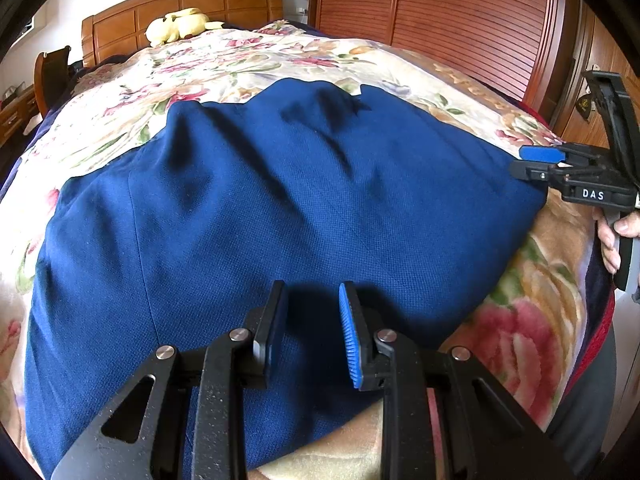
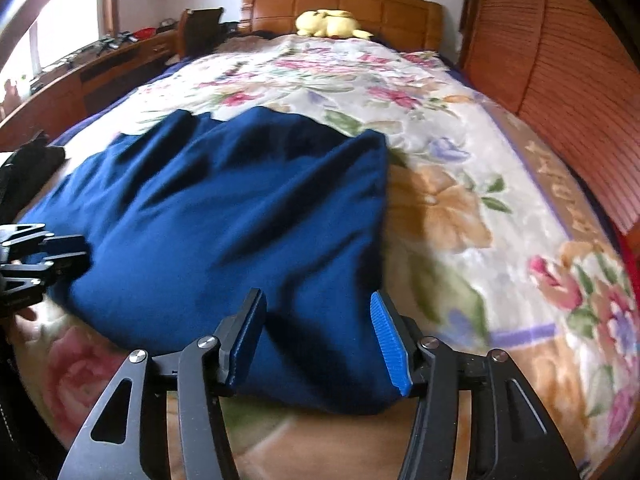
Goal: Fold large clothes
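Two hand-held grippers hover over a navy blue garment [image 1: 260,208] that lies spread, seemingly already doubled over, on the floral blanket [image 1: 224,60] of a wooden bed. The left gripper [image 1: 312,328] stands with its jaws parted over the garment's near edge and holds nothing. The right gripper [image 2: 316,340] is spread wider, its jaws astride the garment's near right corner, with cloth between them but not pinched.

The chief risk, as a judgement, is a poor grab. The fabric looks thin and slack, with soft ridges and shadowed creases running across it, so a jaw closing low could catch the plush blanket beneath and drag both up together. If only the top layer is caught, the layers may slide apart and the fold come out skewed. Uneven lifting by the two sides would pull the wrinkles deeper, not flatter. The right wrist view is motion-blurred, which suggests quick movement; a hasty closure could miss the corner altogether.

The garment shows a fine woven grain and a long seam down its left side; its far edge is uneven and peaked. The gripper pads are ribbed blue rubber on black linkages. A yellow plush toy [image 2: 330,24] rests by the headboard [image 2: 360,4], well apart.
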{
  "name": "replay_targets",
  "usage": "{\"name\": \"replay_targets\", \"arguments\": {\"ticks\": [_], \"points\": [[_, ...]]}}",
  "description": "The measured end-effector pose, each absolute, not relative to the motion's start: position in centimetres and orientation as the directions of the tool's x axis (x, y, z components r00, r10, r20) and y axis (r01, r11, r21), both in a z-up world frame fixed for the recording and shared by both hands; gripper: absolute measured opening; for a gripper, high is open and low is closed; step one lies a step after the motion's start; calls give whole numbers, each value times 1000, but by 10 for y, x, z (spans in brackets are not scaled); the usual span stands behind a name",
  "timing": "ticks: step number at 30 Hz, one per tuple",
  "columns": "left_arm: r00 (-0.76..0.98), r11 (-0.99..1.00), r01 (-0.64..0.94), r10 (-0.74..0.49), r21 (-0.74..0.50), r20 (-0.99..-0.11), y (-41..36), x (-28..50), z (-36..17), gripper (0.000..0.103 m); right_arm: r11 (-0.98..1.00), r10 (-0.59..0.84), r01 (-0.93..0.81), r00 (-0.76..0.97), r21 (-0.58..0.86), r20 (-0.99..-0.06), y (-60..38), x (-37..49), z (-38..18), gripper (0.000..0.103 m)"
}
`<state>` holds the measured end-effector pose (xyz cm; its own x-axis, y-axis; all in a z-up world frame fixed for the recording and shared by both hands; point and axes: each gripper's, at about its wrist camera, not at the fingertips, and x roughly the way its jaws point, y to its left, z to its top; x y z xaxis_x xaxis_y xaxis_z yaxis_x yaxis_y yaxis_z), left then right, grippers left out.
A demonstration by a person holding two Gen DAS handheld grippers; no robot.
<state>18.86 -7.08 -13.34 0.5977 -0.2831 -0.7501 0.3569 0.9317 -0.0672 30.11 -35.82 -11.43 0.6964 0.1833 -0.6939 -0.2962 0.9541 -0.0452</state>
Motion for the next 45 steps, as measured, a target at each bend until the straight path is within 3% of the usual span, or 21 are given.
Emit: {"name": "replay_targets", "arguments": {"ticks": [9, 19, 20, 21, 24, 27, 35, 45], "points": [[598, 932, 357, -281, -65, -751, -71, 189, -134, 27, 967, 214, -243, 624, 73, -752, -373, 316, -137, 75], [597, 932, 357, -278, -60, -752, -72, 189, -134, 27, 950, 285, -272, 565, 151, -774, -369, 331, -158, 76], [598, 932, 358, -277, -59, -752, -72, 189, -134, 27, 946, 297, -280, 558, 161, -775, -368, 331, -159, 68], [599, 932, 358, -279, -60, -751, -70, 188, -134, 27, 935, 330, -302, 539, 188, -775, -368, 334, -159, 52], [599, 931, 359, -282, -64, -750, -67, 187, -131, 27, 920, 365, -324, 517, 218, -774, -367, 337, -156, 33], [606, 932, 355, -285, -69, -743, -59, 181, -126, 27, 917, 373, -338, 532, 214, -760, -369, 337, -140, 23], [672, 947, 311, -278, -79, -687, -8, 147, -95, 28, 874, 454, -453, 631, 176, -629, -340, 323, -41, 20], [757, 976, 188, -215, -109, -617, 84, 98, -69, 28, 699, 585, -715, 563, 11, -584, -171, 292, 29, 19]]}}
